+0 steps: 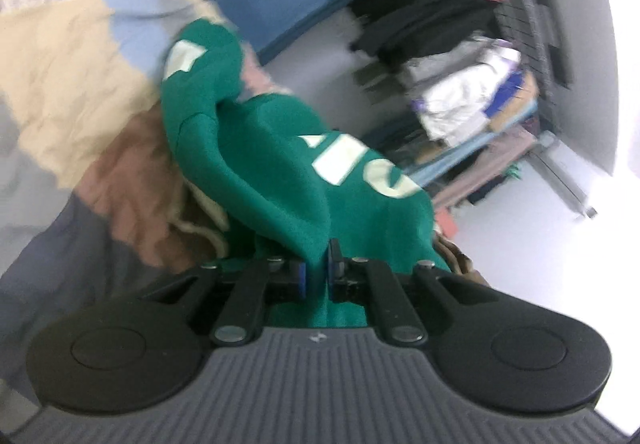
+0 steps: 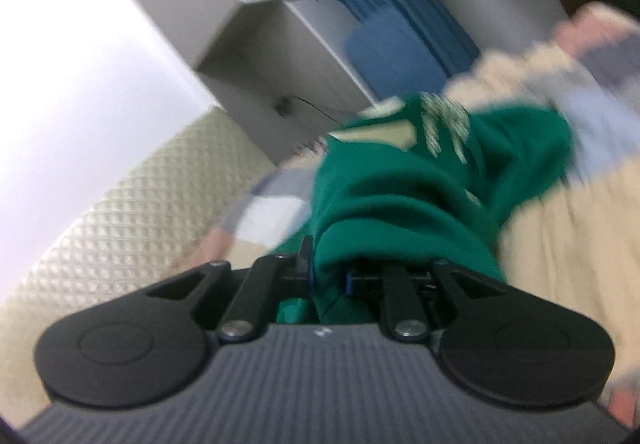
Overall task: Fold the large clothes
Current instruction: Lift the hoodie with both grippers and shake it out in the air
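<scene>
A green sweatshirt (image 1: 256, 164) with cream lettering hangs bunched in front of the left wrist camera. My left gripper (image 1: 317, 268) is shut on a fold of its green cloth, which runs down between the blue pads. In the right wrist view the same green sweatshirt (image 2: 400, 196) drapes over my right gripper (image 2: 326, 264), which is shut on another fold; its right finger is hidden under the cloth. The garment lies partly on a colour-block bedspread (image 1: 80, 76) of cream, brown, pale blue and grey patches. Both views are blurred.
A rack with stacked folded clothes (image 1: 472, 100) and dark garments stands at the right in the left wrist view. A blue curtain (image 2: 404, 4) and a grey cabinet (image 2: 248, 28) lie behind. A quilted cream surface (image 2: 120, 212) lies at the left in the right wrist view.
</scene>
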`<state>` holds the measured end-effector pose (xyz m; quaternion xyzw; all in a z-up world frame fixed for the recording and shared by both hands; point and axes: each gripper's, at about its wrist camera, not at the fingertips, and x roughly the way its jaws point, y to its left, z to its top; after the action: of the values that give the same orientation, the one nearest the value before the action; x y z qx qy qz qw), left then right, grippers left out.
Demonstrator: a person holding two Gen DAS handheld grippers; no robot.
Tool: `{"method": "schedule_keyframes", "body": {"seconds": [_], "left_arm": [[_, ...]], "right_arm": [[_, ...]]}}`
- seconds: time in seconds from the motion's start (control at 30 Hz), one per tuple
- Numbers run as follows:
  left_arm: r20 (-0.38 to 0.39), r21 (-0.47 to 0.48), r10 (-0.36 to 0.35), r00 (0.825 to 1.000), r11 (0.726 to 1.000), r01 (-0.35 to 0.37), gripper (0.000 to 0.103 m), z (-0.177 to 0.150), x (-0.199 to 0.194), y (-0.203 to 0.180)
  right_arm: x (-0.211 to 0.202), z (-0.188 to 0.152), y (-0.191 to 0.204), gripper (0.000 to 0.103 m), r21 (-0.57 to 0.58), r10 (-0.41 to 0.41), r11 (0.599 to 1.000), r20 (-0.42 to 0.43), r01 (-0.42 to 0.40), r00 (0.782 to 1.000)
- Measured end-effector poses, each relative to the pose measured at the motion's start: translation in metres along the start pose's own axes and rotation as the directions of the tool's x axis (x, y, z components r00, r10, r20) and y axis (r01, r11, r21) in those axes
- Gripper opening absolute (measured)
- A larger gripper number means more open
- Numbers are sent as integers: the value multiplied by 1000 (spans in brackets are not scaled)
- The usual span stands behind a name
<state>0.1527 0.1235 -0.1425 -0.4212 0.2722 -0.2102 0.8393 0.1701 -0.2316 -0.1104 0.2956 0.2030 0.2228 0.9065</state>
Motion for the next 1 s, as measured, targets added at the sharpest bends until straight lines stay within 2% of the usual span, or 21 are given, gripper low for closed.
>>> {"method": "schedule_keyframes", "body": {"seconds": [0.03,0.07,0.1,0.13,0.17,0.2,0.3,0.4,0.43,0.47,0.5,0.57,0.6,0.67,0.73,0.77,0.9,1.0], "left_arm": [[-14,-28,-1,1000,1000,0,22,2,6,8],[-30,-41,-8,1000,999,6,43,8,14,16],[-46,-43,-9,999,999,7,55,8,17,21],[-54,-44,4,999,999,-6,68,11,22,25],[-59,-46,20,998,999,-23,68,13,27,30],[-64,-53,29,998,998,-33,68,16,33,35],[-68,-153,-1,998,988,-10,68,23,45,58],[-83,-269,-48,995,963,24,68,26,61,83],[-91,-297,-62,994,954,32,68,27,67,88],[-97,-314,-65,993,949,31,68,27,70,89],[-93,-327,-71,993,944,37,67,27,73,92],[-98,-347,-108,989,935,68,66,27,79,93],[-107,-342,-124,987,936,81,63,27,82,90],[-114,-281,-117,987,956,81,30,30,85,80],[-104,-232,-115,988,969,88,15,34,81,67],[-83,-214,-121,989,972,101,13,35,74,59],[6,-118,-172,985,978,172,6,45,38,19],[63,-57,-224,973,972,228,6,58,10,-16]], "right_arm": [[3,1,-2,27,11,-22,1000,-12,22,1000],[8,3,-5,35,34,-32,999,-23,33,999],[13,4,-12,42,75,-26,997,-35,29,999],[17,4,-17,61,114,-17,993,-46,22,999],[21,1,-20,72,140,-7,990,-58,15,998],[26,0,-22,72,158,-2,987,-75,13,997],[37,-2,-25,72,178,-37,983,-97,54,995],[37,-3,-37,71,233,-62,969,-83,80,995],[39,-2,-41,69,248,-75,964,-85,94,994],[41,-2,-42,63,255,-84,961,-89,104,992],[44,-1,-44,58,257,-99,959,-93,120,991],[45,-1,-49,40,246,-106,961,-95,127,990],[47,1,-48,35,234,-101,965,-93,120,991],[42,2,-43,21,194,-92,975,-84,107,992],[37,5,-35,16,144,-71,986,-66,80,995],[34,8,-28,15,102,-43,994,-46,47,998],[11,26,4,15,-35,81,996,20,-80,997],[-8,44,29,15,-134,127,984,62,-117,990]]}}
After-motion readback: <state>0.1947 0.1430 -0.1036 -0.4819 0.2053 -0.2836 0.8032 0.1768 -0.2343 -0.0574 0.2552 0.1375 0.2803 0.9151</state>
